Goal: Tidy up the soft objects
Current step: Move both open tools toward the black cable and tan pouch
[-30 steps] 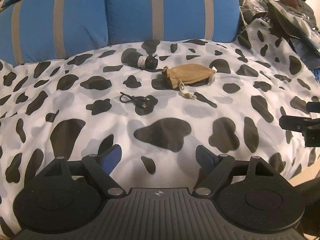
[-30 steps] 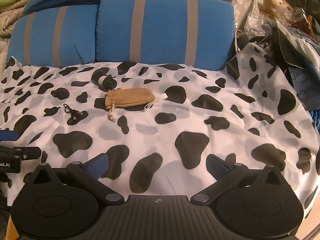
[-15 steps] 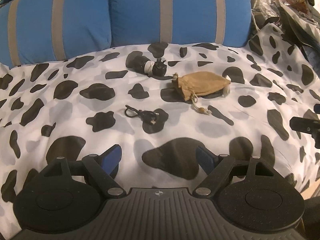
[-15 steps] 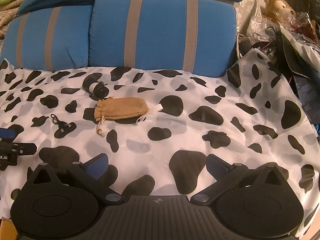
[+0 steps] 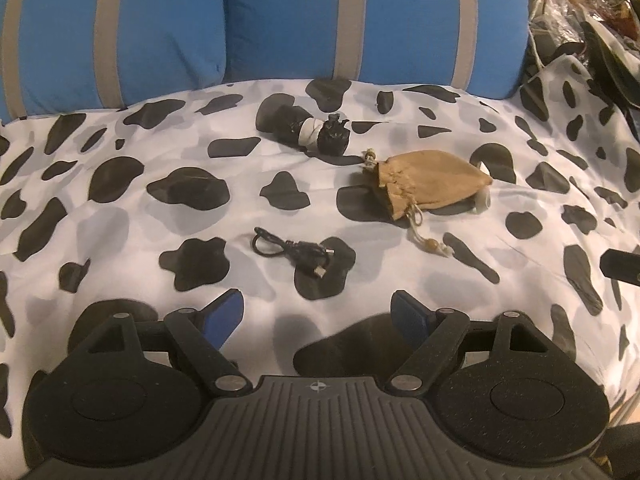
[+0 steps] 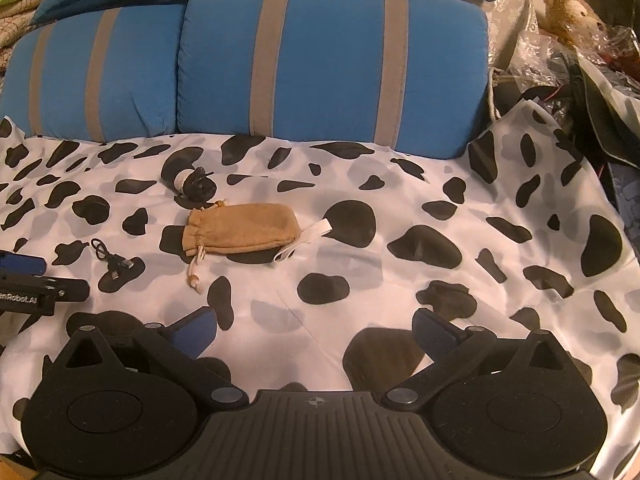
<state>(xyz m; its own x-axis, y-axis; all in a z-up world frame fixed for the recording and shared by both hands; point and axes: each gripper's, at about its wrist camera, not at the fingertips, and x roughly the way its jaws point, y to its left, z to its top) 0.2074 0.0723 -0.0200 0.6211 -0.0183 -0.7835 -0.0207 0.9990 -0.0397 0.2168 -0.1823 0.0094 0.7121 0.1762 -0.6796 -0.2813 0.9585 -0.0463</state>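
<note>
Left gripper (image 5: 318,314): jaws spread wide, nothing between the blue pads, hanging just above the cow-print sheet (image 5: 120,216) on the near side of the little cable.

Right gripper (image 6: 316,330): also spread open and empty, over a bare patch of the sheet, well to the right of the left gripper, whose tip pokes into the right wrist view at the left edge.

Tan drawstring pouch (image 5: 428,190): lying flat on the sheet, mouth cinched and pointing left, beaded cords trailing toward the near side. It's farther out than both grippers, and nothing is touching it.

White strap (image 6: 304,240): peeks out from under the pouch's right end.

Black USB cable (image 5: 294,252): short, loosely coiled, just near-left of the pouch, partly on a black spot.

Black-and-white rolled bundle (image 5: 308,130): beyond the pouch, close to the pillows; can't tell what it is exactly.

Blue striped pillows (image 6: 332,64): two side by side along the far edge of the sheet.

Teddy bear (image 6: 568,4): far right, in a heap of clutter with plastic wrap.
</note>
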